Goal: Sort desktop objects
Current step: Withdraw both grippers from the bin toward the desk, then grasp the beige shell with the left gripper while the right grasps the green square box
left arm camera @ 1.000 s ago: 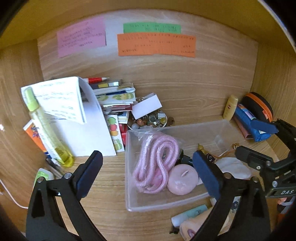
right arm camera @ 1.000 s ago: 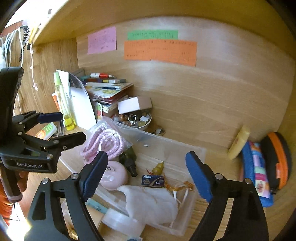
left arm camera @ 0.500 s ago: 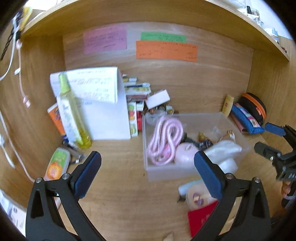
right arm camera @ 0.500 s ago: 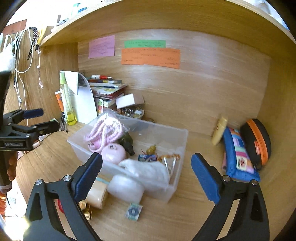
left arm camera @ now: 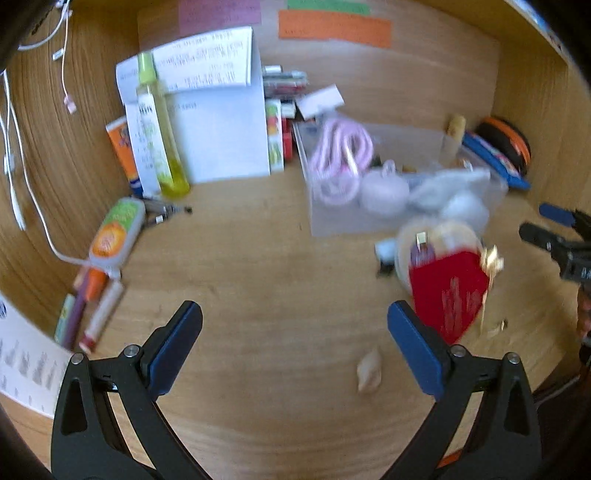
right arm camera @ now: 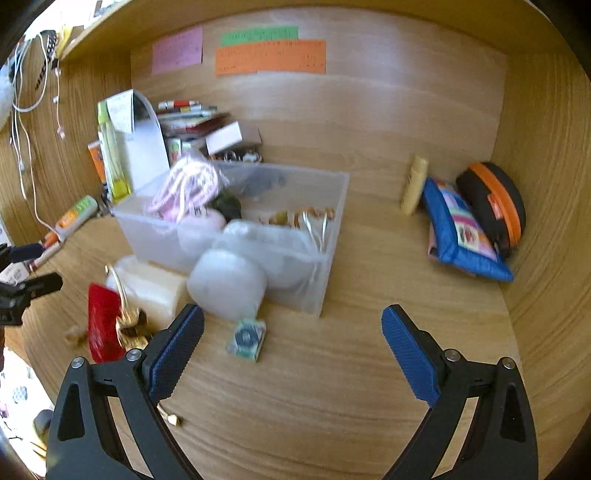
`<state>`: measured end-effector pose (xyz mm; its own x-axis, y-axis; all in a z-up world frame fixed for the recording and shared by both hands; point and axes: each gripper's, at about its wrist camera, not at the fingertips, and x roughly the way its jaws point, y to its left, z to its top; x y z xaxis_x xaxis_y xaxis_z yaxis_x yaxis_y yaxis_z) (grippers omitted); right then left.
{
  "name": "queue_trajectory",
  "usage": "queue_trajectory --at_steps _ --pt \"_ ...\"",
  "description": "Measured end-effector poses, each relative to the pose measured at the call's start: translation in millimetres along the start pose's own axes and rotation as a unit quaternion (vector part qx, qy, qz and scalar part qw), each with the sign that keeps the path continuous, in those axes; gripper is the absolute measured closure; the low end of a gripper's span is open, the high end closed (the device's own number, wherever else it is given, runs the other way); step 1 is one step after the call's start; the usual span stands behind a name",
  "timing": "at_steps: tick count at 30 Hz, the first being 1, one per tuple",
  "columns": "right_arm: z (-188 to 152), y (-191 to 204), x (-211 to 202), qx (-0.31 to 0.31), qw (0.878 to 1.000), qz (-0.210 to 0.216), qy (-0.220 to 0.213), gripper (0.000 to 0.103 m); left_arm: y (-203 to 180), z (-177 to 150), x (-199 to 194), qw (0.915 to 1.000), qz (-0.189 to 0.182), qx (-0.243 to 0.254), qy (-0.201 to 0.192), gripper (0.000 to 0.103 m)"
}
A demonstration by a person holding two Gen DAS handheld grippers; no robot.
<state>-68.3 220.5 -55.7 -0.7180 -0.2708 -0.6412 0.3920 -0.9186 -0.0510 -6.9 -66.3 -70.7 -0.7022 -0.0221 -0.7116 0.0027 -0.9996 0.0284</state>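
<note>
Both grippers: our left gripper (left arm camera: 294, 345) and right gripper (right arm camera: 291, 345) gape wide, gripping nothing
Bin: translucent plastic bin (right arm camera: 334, 206) mid-desk; holds a pink coiled cord (right arm camera: 188, 186), a rounded pink lump
Beside bin: flat red pouch (left arm camera: 445, 295), small patterned packet (right arm camera: 246, 338)
Unclear: motion blur smears the bin's contents

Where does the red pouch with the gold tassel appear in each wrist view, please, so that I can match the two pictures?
Left wrist view: the red pouch lies right of centre, on the desk in front of the clear bin.
Right wrist view: the red pouch lies at lower left, just above the left blue finger.
Shared landmark: the orange note on the back wall.
</note>
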Motion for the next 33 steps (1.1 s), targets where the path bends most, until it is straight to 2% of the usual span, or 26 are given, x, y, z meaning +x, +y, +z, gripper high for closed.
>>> queue_trajectory --at_steps 4,7,10,14,21,24,27,29,33 --pt "-12.8 1.9 6.9 -0.003 1.0 -0.001 0.015 0.007 -8.7 -17.2 1.4 0.9998 -0.005 0.015 0.007 0.001" --pt "-20.2 1.4 16.4 0.01 0.999 0.018 0.039 0.008 -15.2 -24.9 0.4 0.9996 -0.014 0.022 0.007 0.004" --pt "-24.8 4.7 23.6 0.009 0.998 0.028 0.054 0.009 -20.9 -28.8 2.0 0.9991 -0.028 0.031 0.012 0.014" --pt "-27.7 12.8 31.0 -0.005 0.997 0.037 0.069 0.014 -27.8 -34.8 11.6 0.9979 -0.039 0.041 0.031 0.037" --pt "-22.2 24.6 40.8 -0.029 0.995 0.046 0.081 0.033 -31.2 -36.2 13.8 0.9967 -0.059 0.048 0.028 0.059" --pt "-17.6 25.3 49.4 -0.027 0.994 0.054 0.089 0.043 -31.4 -35.8 14.0 0.9974 -0.049 0.048 0.022 0.072" --pt "-15.0 26.6 57.3 -0.029 0.993 0.052 0.099 0.053 -27.1 -35.0 15.2 0.9977 -0.05 0.041 0.022 0.081" --pt "-15.5 28.4 61.6 -0.031 0.993 0.053 0.102 0.059 -24.8 -34.6 15.9 0.9981 -0.045 0.039 0.02 0.085" --pt "-14.9 31.0 60.9 -0.034 0.993 0.059 0.099 0.077 -19.8 -33.7 17.1 0.9984 -0.043 0.031 0.017 0.085"
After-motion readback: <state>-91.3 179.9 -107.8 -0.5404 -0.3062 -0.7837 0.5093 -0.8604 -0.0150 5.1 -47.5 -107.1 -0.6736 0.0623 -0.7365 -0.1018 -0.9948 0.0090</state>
